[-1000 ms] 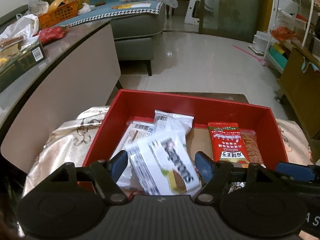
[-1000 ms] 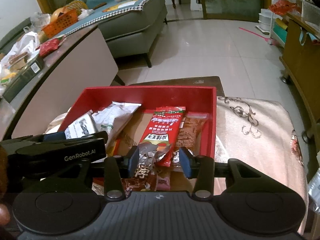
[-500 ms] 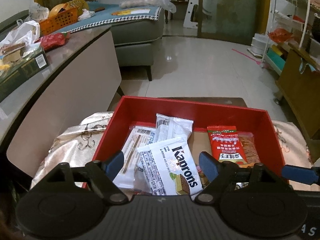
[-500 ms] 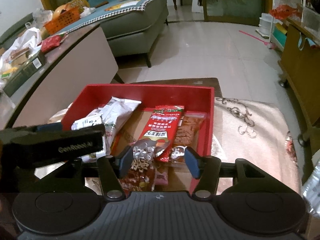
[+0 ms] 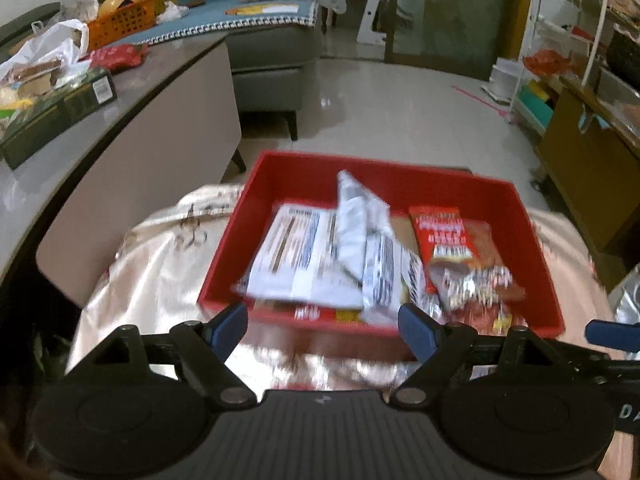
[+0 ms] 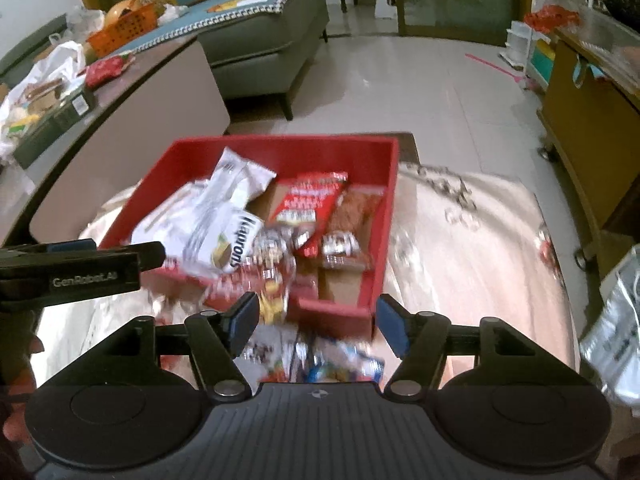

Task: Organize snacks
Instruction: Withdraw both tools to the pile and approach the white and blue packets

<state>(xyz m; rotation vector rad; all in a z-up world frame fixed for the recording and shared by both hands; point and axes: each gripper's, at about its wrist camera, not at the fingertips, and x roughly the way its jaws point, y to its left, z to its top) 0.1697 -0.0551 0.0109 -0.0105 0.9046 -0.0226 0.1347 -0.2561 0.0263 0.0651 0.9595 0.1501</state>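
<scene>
We hold both claws just short of the red box [image 5: 536, 248], which sits on the shiny cloth-covered counter [image 6: 480, 240]. Our left claw [image 5: 322, 326] is spread, nothing between its pads. Our right claw [image 6: 314, 324] has just been opening and stands spread too, pinching nothing. Inside the box, the white Kaprons packet [image 6: 230, 240] lies with other white packets toward the left wall; the red packet [image 6: 310, 204] lies toward the right wall, with a foil-wrapped snack [image 6: 272, 264] at the near wall.
</scene>
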